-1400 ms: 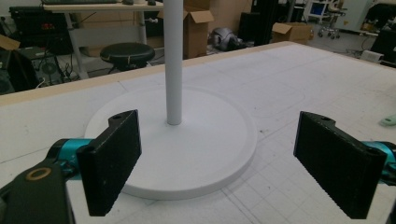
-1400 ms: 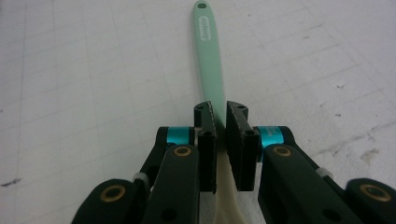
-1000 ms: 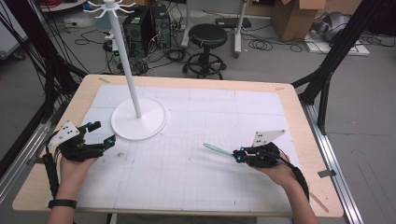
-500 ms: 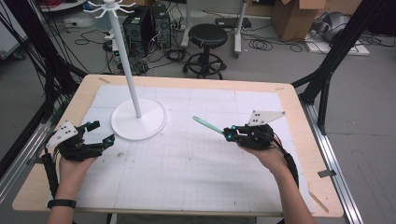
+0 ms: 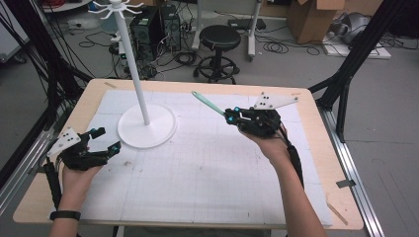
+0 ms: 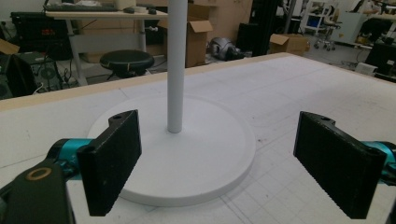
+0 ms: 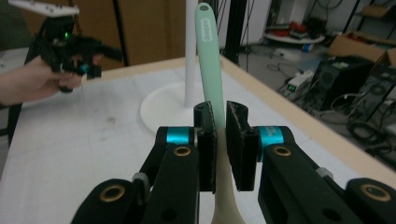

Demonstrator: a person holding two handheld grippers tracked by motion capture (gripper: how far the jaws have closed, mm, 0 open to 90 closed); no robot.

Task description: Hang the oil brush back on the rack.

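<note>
My right gripper [image 5: 230, 117] is shut on a mint-green utensil [image 5: 207, 104], held above the table's right half, and the handle points up and left toward the white stand [image 5: 136, 74]. In the right gripper view the jaws [image 7: 222, 126] clamp the utensil [image 7: 208, 56] near its pale lower part; a hole shows at the handle's tip. The stand is a tall pole on a round base [image 5: 146, 126] with hooks at the top. My left gripper [image 5: 107, 139] rests open by the base's left front. In the left gripper view its pads [image 6: 112, 163] frame the base [image 6: 187, 158], with nothing between them.
A white gridded mat [image 5: 207, 173] covers the wooden table [image 5: 316, 163]. Beyond the far edge stand a black stool [image 5: 220, 37], computer towers [image 5: 148, 24] and cardboard boxes [image 5: 311, 17]. Black frame legs [image 5: 356, 54] rise at the right.
My right gripper has risen and moved toward the far side with the utensil, whose tip now points nearer the stand. The left gripper has stayed put.
</note>
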